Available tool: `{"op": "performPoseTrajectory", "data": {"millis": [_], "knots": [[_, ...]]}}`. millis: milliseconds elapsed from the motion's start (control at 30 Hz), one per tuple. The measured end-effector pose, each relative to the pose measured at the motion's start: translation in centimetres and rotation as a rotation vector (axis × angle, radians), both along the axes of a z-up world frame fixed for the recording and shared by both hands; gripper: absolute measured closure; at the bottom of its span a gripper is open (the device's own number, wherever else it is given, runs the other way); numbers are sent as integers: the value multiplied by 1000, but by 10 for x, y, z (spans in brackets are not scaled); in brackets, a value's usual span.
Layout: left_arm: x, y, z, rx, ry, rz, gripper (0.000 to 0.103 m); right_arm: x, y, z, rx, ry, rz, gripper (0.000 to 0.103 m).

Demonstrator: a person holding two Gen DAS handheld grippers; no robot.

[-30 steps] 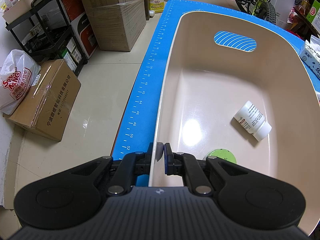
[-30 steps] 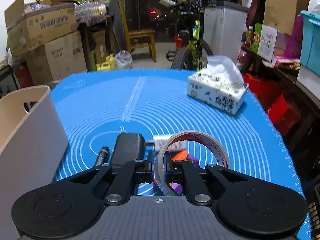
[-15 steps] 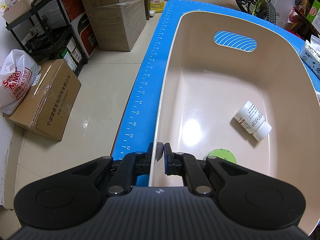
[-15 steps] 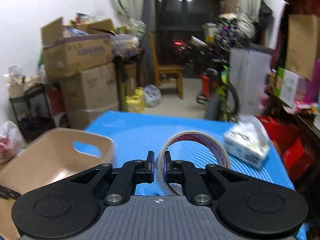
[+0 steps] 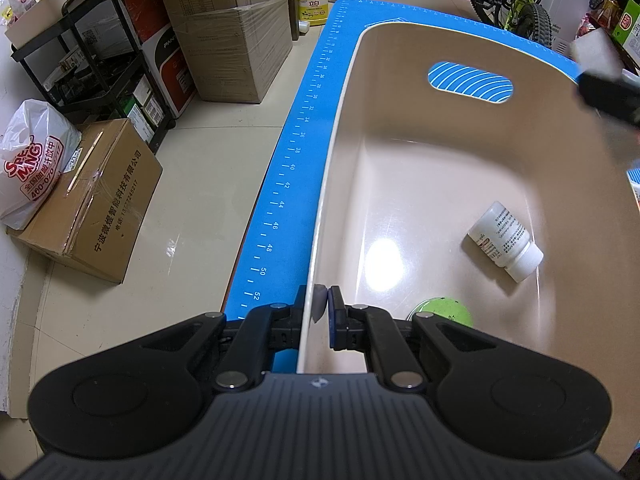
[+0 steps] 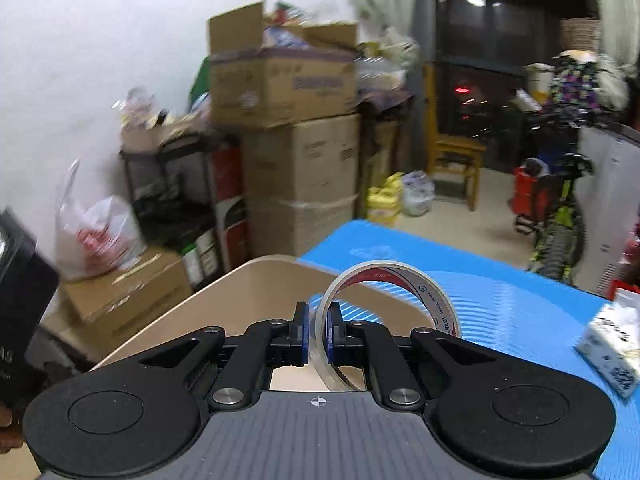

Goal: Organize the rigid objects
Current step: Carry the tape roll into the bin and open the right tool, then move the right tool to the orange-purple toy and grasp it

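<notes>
Ahead of the left claw (image 5: pixel 317 307), which is clamped on the near wall of the bin (image 5: pixel 340 128), the bin floor lies bare through the middle and far end. A bottle (image 5: pixel 505 241) lies ahead to the right, and a green lid (image 5: pixel 444 310) sits just right of the claw. The right claw (image 6: pixel 317 330), gripping a tape roll (image 6: pixel 400 292), has the bin's open top directly ahead and below. To its right the table (image 6: pixel 520 312) is bare up to a tissue box (image 6: pixel 612 344).

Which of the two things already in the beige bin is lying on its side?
The white pill bottle, tipped over near the bin's right wall with its cap pointing toward the camera. The green round item sits flat, partly hidden behind the left gripper.
</notes>
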State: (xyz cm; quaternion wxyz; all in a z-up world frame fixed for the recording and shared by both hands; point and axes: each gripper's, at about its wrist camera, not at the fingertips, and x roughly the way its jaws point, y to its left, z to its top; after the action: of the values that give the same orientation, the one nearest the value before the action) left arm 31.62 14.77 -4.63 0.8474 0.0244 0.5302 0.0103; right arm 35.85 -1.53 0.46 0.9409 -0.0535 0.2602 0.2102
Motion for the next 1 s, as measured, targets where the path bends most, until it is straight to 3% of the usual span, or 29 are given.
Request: {"op": "performPoseTrajectory", "data": {"millis": [300, 533, 667, 733, 833, 1000], "knots": [[0, 0, 0, -1, 0, 1, 93, 8, 34, -33, -96, 196, 76, 83], [0, -1, 0, 1, 0, -1, 93, 12, 36, -54, -143, 343, 95, 81], [0, 0, 0, 2, 0, -1, 93, 8, 29, -52, -126, 333, 86, 75], [0, -1, 0, 3, 0, -2, 93, 5, 23, -48, -104, 317, 94, 58], [0, -1, 0, 3, 0, -2, 93, 2, 15, -38, -62, 275, 89, 43], [1, 0, -1, 4, 0, -2, 93, -4, -2, -19, 1, 209, 90, 34]]}}
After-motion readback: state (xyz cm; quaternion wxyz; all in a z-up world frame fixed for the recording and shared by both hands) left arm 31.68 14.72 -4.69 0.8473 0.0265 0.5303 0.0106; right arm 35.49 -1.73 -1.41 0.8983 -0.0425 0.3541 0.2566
